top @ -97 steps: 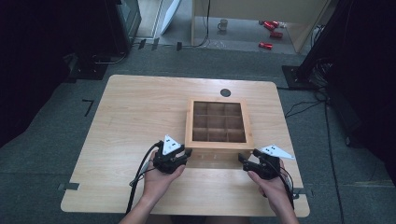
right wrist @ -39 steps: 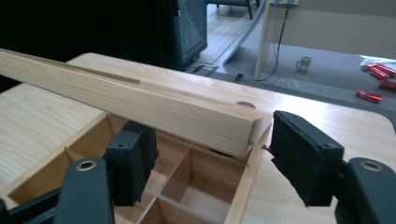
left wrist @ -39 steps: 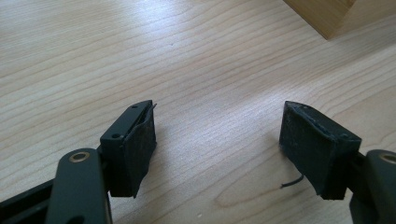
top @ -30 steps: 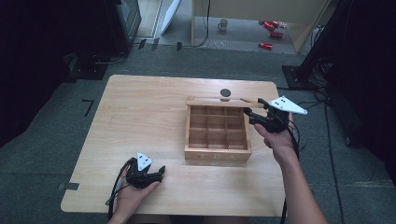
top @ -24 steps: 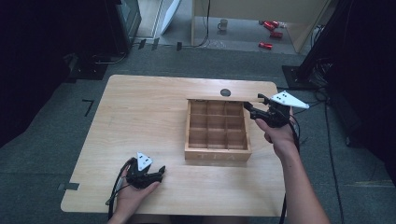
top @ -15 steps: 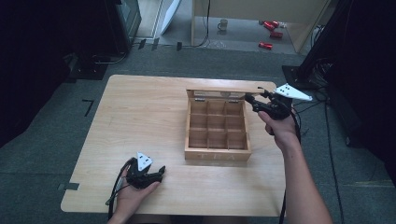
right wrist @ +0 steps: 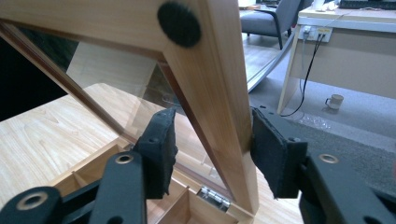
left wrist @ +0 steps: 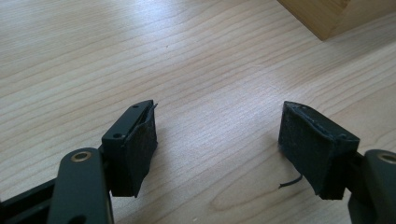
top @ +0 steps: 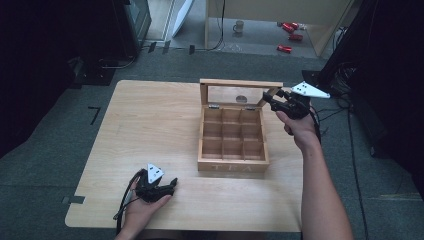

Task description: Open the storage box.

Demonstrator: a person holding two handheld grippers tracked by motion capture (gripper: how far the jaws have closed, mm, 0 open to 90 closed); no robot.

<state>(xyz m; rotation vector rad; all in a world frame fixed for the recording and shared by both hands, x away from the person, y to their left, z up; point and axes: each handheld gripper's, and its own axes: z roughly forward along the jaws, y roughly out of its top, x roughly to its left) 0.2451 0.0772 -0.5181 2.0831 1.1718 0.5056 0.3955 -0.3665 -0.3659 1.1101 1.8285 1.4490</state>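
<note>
- A wooden tea box (top: 232, 145) sits right of the middle of the high view, on the light wood table (top: 150, 125).
- The box is open. Inside are nine small square spaces, three rows of three, and they look empty.
- The word TEA is on its near front wall.
- Its lid (top: 240, 92) stands up at the far side of the box, in the upper middle of the picture. It has a wooden frame with a see-through pane.
- Small metal hinges (right wrist: 209, 195) join the lid to the box.
- A round black dot (right wrist: 179, 17) sits on a corner of the lid frame.
- The right claw (right wrist: 212, 154) has the lid's side bar between its jaws.
</note>
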